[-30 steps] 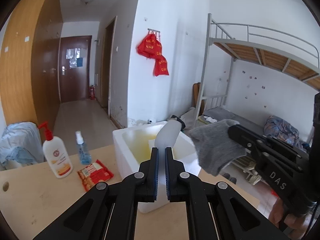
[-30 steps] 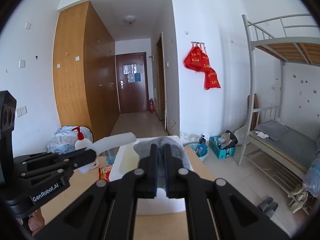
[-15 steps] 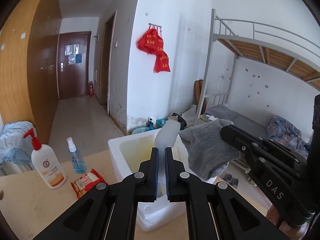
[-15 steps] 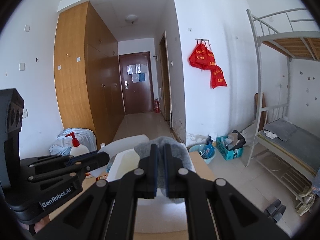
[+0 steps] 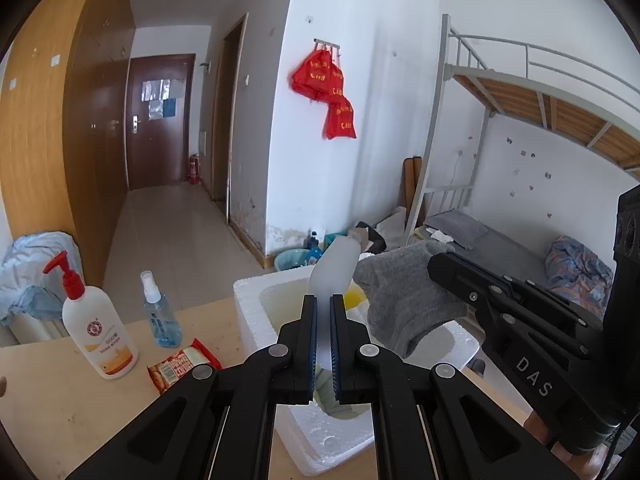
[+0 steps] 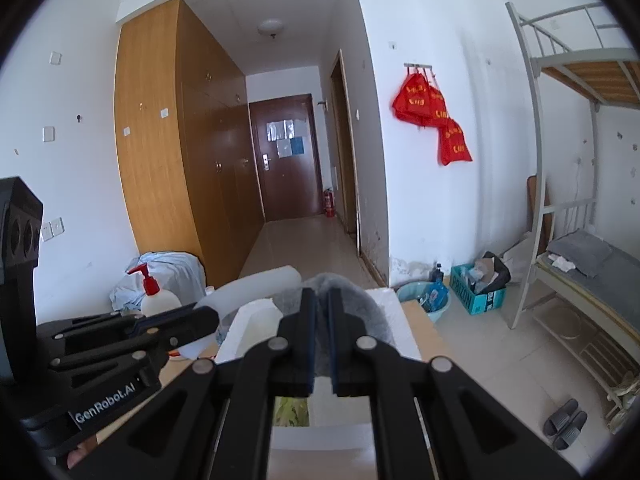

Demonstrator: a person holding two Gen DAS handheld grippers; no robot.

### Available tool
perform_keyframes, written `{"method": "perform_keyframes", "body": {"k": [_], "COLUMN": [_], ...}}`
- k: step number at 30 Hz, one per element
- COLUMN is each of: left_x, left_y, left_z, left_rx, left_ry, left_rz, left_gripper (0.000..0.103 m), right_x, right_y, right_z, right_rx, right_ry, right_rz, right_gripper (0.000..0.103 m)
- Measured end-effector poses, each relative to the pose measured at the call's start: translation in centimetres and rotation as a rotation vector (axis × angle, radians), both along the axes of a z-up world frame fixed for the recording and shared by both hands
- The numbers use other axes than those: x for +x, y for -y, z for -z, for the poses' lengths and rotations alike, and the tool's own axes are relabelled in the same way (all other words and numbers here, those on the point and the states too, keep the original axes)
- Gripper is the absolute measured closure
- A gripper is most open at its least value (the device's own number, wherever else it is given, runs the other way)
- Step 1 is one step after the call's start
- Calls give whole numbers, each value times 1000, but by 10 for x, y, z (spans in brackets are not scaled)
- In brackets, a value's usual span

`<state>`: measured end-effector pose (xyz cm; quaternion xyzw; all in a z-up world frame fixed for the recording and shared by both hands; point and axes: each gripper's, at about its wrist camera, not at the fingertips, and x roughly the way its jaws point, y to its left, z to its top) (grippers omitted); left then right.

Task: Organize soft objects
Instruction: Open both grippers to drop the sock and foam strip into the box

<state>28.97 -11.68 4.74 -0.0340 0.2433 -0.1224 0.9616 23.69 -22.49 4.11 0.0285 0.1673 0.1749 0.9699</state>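
I held two grippers over one white foam box (image 5: pixel 256 312) at the edge of the wooden table (image 5: pixel 72 404). My left gripper (image 5: pixel 323 320) had its jaws drawn narrow on one white soft piece (image 5: pixel 334 268), which stood up from between the blue pads above the box. My right gripper (image 6: pixel 322 312) was clamped the same way on one grey sock (image 5: pixel 404 300), which sagged over the box's right rim; in the right wrist view only its fuzzy top (image 6: pixel 340 288) showed past the fingers.

On the table to the left stood one pump bottle (image 5: pixel 98 332) with a red head, one small blue spray bottle (image 5: pixel 160 316) just beside it, and one red snack packet (image 5: pixel 180 364) lying near the box. Three red bags (image 5: pixel 328 92) hung on the wall.

The box's inside was largely hidden by my own fingers; something yellowish lay in it, but I could not make it out. The white piece's lower end was covered by the pads.
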Motion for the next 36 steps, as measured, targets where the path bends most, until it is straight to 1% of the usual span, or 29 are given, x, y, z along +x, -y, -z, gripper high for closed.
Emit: {"method": "perform_keyframes", "body": {"k": [4, 5, 6, 7, 9, 10, 11, 23, 27, 33, 36], "left_x": [0, 0, -1, -1, -1, -1, -1, 1, 4, 9, 12], "left_y": [1, 2, 2, 3, 3, 3, 4, 14, 19, 30, 33], "left_z": [1, 1, 1, 1, 1, 1, 1, 6, 10, 8, 11], "left_rx": [5, 7, 8, 9, 9, 9, 9, 21, 23, 26, 26], "left_ry": [-3, -2, -1, -1, -2, -3, -7, -21, -32, -23, -32], "left_rz": [1, 3, 3, 3, 3, 1, 2, 25, 36, 60, 64], "left_gripper": [97, 97, 97, 97, 97, 97, 97, 97, 97, 97, 97], "right_x": [5, 6, 7, 7, 7, 6, 3, -5, -10, -14, -16], "right_y": [3, 3, 4, 4, 6, 7, 9, 15, 16, 26, 32], "right_z": [2, 1, 1, 1, 1, 0, -1, -4, -1, 2, 2], "right_rx": [10, 13, 9, 8, 24, 36, 48, 45, 14, 19, 21], "right_ry": [-26, -33, -38, -42, -45, -40, -33, -31, -16, -16, -13], "right_rz": [-16, -20, -20, -18, -24, -30, -32, -19, -6, 0, 8], "right_gripper": [94, 93, 88, 83, 45, 39, 37, 37, 37, 37, 37]}}
